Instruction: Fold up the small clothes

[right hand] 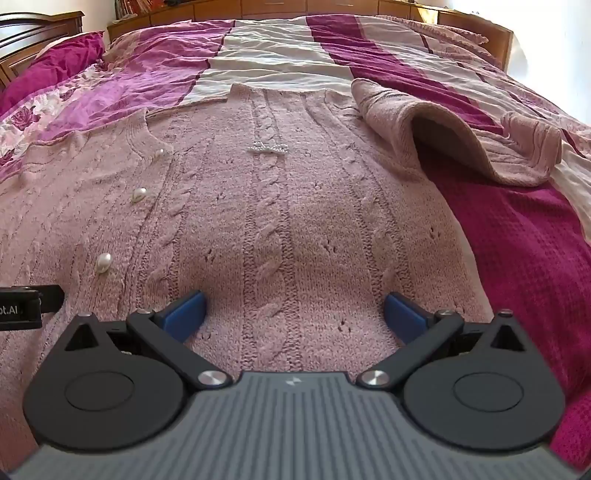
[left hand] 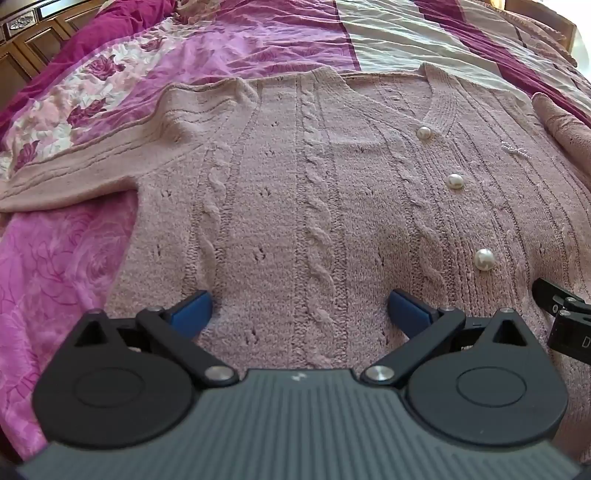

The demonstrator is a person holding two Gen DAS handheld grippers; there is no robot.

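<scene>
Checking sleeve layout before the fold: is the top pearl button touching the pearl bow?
Apart. In the right wrist view, the top pearl button sits at the neckline, and bare knit of the cardigan separates it from the pearl bow.

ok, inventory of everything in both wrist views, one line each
cardigan: 1, dusty pink cable knit, spread flat on the bed, front up
pearl buttons: 3 visible, white, down the front placket
bead trim: 1, white, on the chest
bedspread: 1, magenta, pink floral and cream stripes, under the cardigan
wooden furniture: brown, beyond the bed
left gripper: 1, black with blue pads, open above the hem
right gripper: 1, same, open above the hem
</scene>
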